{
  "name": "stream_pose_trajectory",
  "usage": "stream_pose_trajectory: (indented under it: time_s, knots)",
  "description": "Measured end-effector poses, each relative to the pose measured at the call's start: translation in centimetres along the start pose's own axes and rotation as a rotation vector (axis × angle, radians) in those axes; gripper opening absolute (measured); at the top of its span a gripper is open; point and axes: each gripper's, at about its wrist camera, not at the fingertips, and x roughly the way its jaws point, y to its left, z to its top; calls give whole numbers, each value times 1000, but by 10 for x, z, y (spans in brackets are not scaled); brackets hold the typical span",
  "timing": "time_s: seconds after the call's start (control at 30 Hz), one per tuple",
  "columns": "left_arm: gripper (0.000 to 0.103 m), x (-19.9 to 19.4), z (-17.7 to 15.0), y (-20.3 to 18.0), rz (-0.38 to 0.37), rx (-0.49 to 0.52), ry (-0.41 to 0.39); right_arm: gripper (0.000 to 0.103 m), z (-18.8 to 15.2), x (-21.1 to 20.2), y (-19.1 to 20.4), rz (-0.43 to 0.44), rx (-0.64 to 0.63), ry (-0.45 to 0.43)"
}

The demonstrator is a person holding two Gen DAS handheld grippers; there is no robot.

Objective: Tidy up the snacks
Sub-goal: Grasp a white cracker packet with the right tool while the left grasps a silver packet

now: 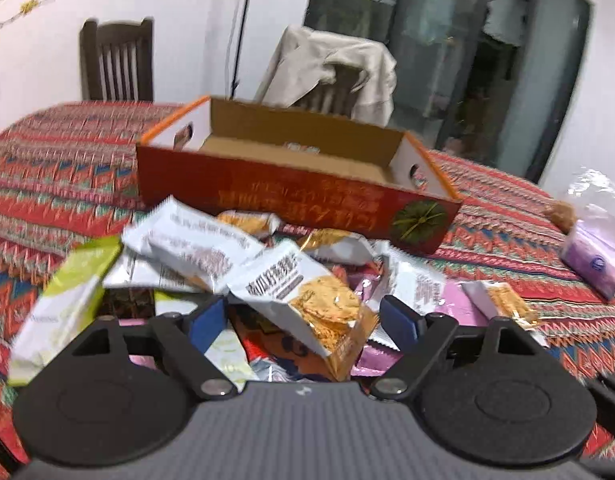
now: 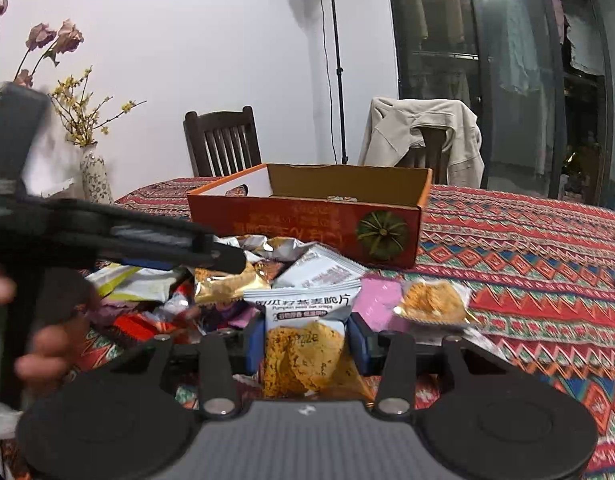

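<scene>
2 chairs (image 2: 223,140) flank the patterned tablecloth (image 2: 527,280); right hand-held gripper (image 2: 305,354) clamps a cracker packet (image 2: 303,344), left hand-held gripper (image 1: 303,322) gapes.

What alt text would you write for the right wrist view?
The right tool is shut on a white packet of orange crisps, above mixed snack packets on a patterned red tablecloth. Behind stands an open, empty red cardboard box.

Glossy foil snack packets (image 2: 303,344), matt cardboard box (image 1: 291,196), woven tablecloth (image 2: 527,280).
</scene>
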Motion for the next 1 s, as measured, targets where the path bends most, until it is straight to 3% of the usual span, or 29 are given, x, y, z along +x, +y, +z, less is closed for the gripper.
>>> stream_pose_trajectory:
  time_s: [0.1,0.17,0.23,0.33,0.63,0.83,1.0]
  knots:
    - [81,7,-4,-12,63,31,-40,42,-8,-8,-1,4,8,8]
    - [31,13,-6,-17,50,37,-23,42,-13,-11,-3,5,19,10]
    - [20,8,-8,-18,-2,22,-17,42,-16,-14,-4,0,25,8]
    - [14,-9,-16,-25,-17,78,-44,42,-19,-20,-5,-11,28,-2]
    - [14,-68,-17,-4,-93,88,-83,42,-20,-29,-7,-5,40,-20]
    - [14,-79,3,10,-82,103,-125,42,-10,-26,-4,11,34,-47]
    - [14,-77,44,33,-74,169,-190,42,14,-20,-9,11,19,-91]
